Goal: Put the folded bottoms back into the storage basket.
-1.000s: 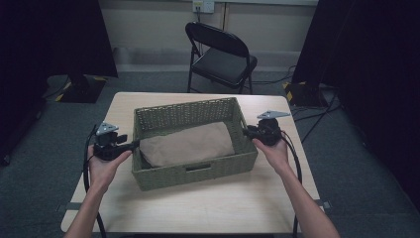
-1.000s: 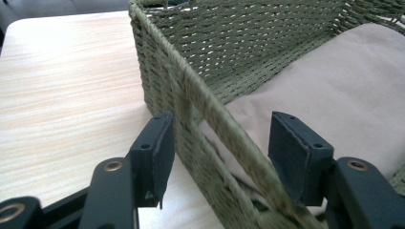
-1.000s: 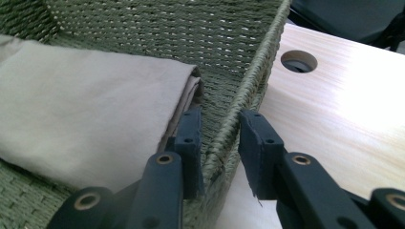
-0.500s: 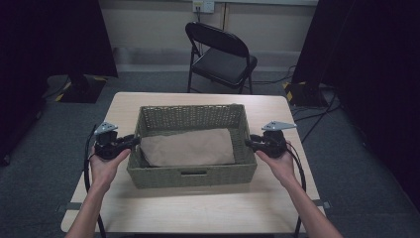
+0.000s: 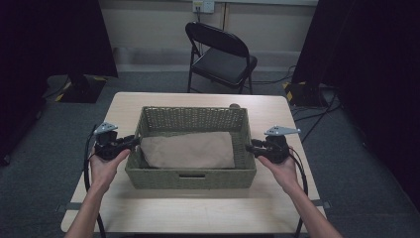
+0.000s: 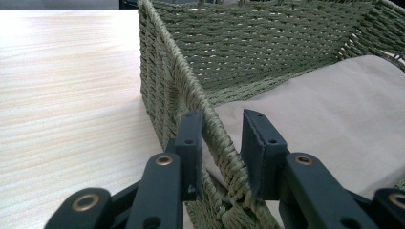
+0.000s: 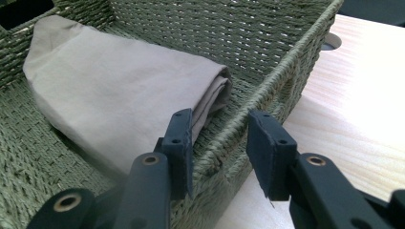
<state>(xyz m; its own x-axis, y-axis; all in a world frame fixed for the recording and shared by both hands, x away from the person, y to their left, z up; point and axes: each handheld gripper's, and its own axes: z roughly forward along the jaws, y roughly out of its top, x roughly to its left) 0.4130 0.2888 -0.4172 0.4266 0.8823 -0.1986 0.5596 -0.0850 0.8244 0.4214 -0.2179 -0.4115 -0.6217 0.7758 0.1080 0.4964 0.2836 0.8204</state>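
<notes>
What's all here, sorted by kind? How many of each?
Baskets: 1, the green woven basket
Cloths: 1, the folded beige cloth
Tables: 1, the wooden table
Chairs: 1, the black folding chair
Hand-held grippers: 2, left and right
Total: 6

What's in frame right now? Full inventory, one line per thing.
basket: 1, green woven, middle of the table
folded cloth: 1, beige, lying inside the basket
table: 1, light wood, under the basket
folding chair: 1, black, on the floor beyond the table
left gripper: 1, black, fingers either side of the basket's left rim, which the outer one seems to touch
right gripper: 1, black, fingers astride the basket's right rim with a gap on the outer side
hands: 2, one on each gripper, forearms coming in from the bottom
</notes>
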